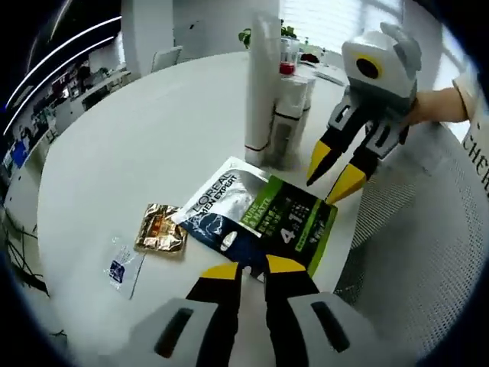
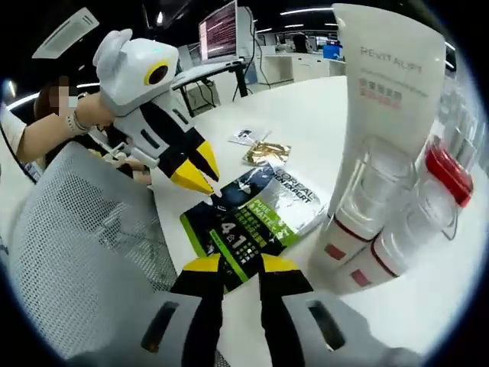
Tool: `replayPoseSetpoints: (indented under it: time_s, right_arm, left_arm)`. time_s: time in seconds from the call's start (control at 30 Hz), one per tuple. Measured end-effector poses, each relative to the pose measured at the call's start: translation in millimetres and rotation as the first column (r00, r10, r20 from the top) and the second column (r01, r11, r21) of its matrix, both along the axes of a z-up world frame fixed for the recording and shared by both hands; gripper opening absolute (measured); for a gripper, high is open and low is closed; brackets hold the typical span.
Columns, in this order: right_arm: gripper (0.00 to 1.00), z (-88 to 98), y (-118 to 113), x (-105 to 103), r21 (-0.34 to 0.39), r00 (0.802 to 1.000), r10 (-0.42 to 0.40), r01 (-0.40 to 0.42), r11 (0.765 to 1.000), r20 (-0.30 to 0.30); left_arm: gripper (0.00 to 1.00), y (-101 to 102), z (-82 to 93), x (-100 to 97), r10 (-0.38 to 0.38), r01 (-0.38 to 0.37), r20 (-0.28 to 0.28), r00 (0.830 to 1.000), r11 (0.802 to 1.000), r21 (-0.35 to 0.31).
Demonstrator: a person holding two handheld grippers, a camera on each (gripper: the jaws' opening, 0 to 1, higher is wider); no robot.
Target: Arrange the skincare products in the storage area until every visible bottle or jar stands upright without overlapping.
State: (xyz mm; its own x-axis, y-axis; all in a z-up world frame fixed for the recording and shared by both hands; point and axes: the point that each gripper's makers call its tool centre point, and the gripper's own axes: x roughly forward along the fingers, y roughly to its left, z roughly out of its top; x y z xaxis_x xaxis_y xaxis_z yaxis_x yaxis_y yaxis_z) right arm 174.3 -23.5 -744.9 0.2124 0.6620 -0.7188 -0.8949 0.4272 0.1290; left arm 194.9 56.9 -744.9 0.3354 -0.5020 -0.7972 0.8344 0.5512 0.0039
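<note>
skincare tubes (image 1: 275, 99) stand clustered, overlapping, labels partly hidden; left gripper (image 1: 252, 267) and right gripper (image 2: 233, 264) fingers released.

Both views are bright and evenly lit. In the left gripper view daylight pours from a window (image 1: 336, 19) beyond the far edge of the white tabletop (image 1: 130, 145), blowing it out to plain white. Ceiling light strips (image 2: 302, 11) glow in the right gripper view over a darker office. Shadows on the tabletop are soft and faint. The foil sachet (image 1: 161, 228) glints. Fisheye distortion bends straight lines near the edges, and the near jaws look slightly soft.
</note>
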Motion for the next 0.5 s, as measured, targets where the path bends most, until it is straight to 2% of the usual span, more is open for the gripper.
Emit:
replayPoseSetpoints:
  time_s: [0.1,0.27,0.37,0.43,0.5]
  right_arm:
    - [0.19,-1.2,2.2,-7.2,-0.007,1.0,0.024,-0.024,1.0,-0.004]
    - [0.21,-7.3,4.8,-15.5,-0.04,0.997,0.076,-0.076,0.996,-0.003]
    - [0.22,-13.1,5.7,-20.0,-0.056,0.996,0.091,-0.091,0.994,-0.015]
    - [0.24,-14.5,6.7,-21.1,-0.062,0.995,0.099,-0.1,0.993,-0.005]
    - [0.24,-18.0,7.4,-18.6,-0.084,0.993,0.119,-0.118,0.989,0.01]
  left_arm:
    - [0.13,-6.9,-2.7,-6.6,-0.045,0.045,-0.003,0.999,0.999,-0.006]
    - [0.17,-11.8,-5.5,-13.0,-0.079,0.079,-0.016,0.997,0.997,0.002]
    - [0.2,-11.3,-13.2,-18.9,-0.114,0.115,-0.025,0.993,0.992,0.045]
    - [0.22,-9.1,-17.1,-19.4,-0.106,0.107,-0.025,0.994,0.992,0.062]
    - [0.24,-10.2,-19.7,-24.4,-0.128,0.13,-0.025,0.991,0.989,0.072]
